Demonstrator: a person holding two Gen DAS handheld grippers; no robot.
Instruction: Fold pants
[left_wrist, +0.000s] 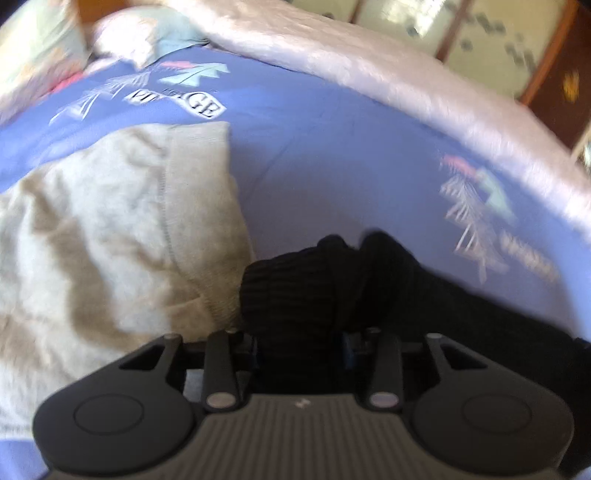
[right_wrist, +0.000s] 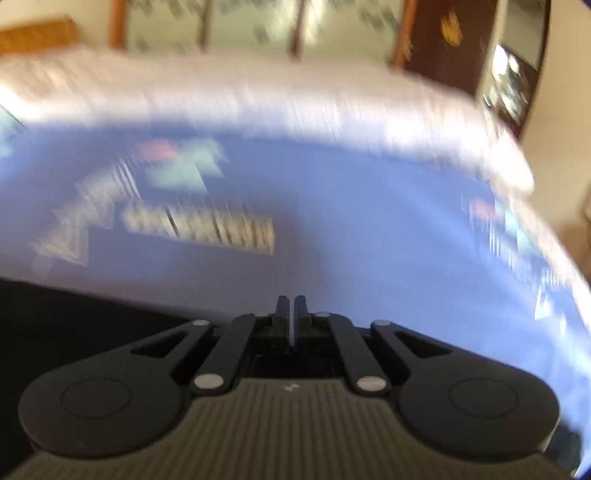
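In the left wrist view the black pants (left_wrist: 369, 288) lie on the blue bed sheet (left_wrist: 332, 155). Their ribbed cuff end bunches up between the fingers of my left gripper (left_wrist: 301, 339), which is shut on it. The rest of the pants trails off to the right. In the right wrist view, which is blurred by motion, my right gripper (right_wrist: 291, 310) is shut with nothing between its fingers, above the sheet (right_wrist: 369, 221). A dark patch of the black pants (right_wrist: 74, 317) shows at the lower left of that view.
A grey garment (left_wrist: 110, 229) lies on the sheet just left of the black cuff. A pale fluffy blanket (left_wrist: 369, 66) runs along the far side of the bed. Pillows (left_wrist: 147, 33) sit at the far left. A wardrobe with glass doors (right_wrist: 258, 22) stands behind the bed.
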